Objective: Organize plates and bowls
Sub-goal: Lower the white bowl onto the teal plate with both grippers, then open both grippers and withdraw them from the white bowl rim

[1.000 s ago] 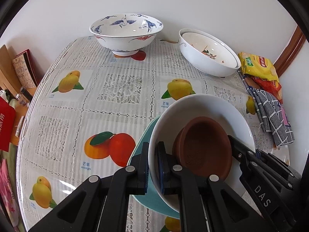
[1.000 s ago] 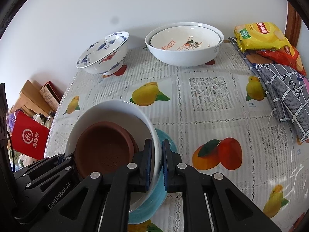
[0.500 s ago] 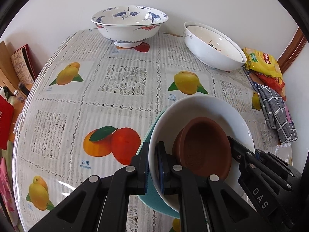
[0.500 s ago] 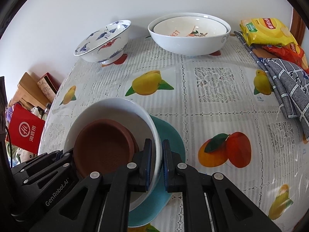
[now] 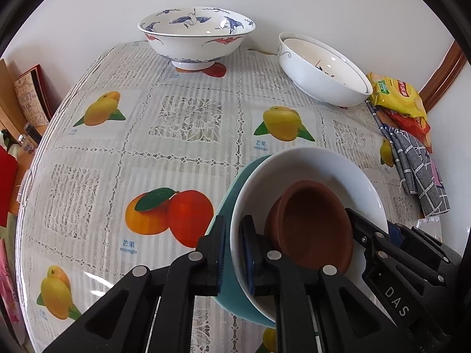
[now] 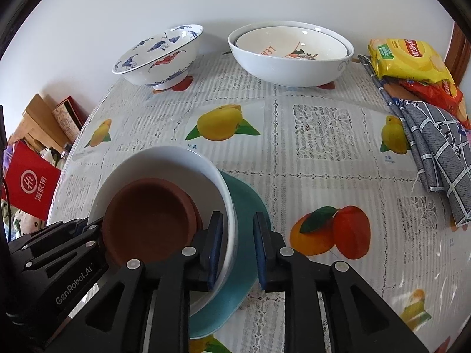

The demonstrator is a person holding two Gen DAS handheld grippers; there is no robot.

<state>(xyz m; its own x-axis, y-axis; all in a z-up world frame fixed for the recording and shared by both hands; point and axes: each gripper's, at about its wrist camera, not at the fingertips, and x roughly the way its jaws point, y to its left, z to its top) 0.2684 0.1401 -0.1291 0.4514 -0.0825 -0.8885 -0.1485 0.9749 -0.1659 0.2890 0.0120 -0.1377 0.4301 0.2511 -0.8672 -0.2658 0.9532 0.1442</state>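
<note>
- Your left hand-held gripper (image 5: 234, 248) straddles the near-left rim of the white bowl (image 5: 318, 161). Its jaws are opening; the outer pad stands just off the rim, so the grip looks released, though the inner pad may still touch.
- Your right hand-held gripper (image 6: 237, 250) straddles the opposite rim of the same white bowl (image 6: 164, 158). Its jaws are opening, and a clear gap shows between the outer pad and the bowl wall.
- The white bowl sits nested in a teal plate (image 6: 247, 206), which rests on the table (image 6: 323, 176) at the near edge, between your two grippers.
- A brown dish (image 5: 312, 223) lies inside the white bowl, tilted against the bowl's wall.
- At the far side of the table stands a blue-patterned bowl (image 5: 197, 38), upright on its foot.
- To its right is a large white bowl (image 6: 291, 58) with a smaller bowl nested inside it.
- Near the right edge lie a yellow snack bag (image 6: 409, 58) and a grey checked cloth (image 6: 435, 147), well apart from the stack.
</note>
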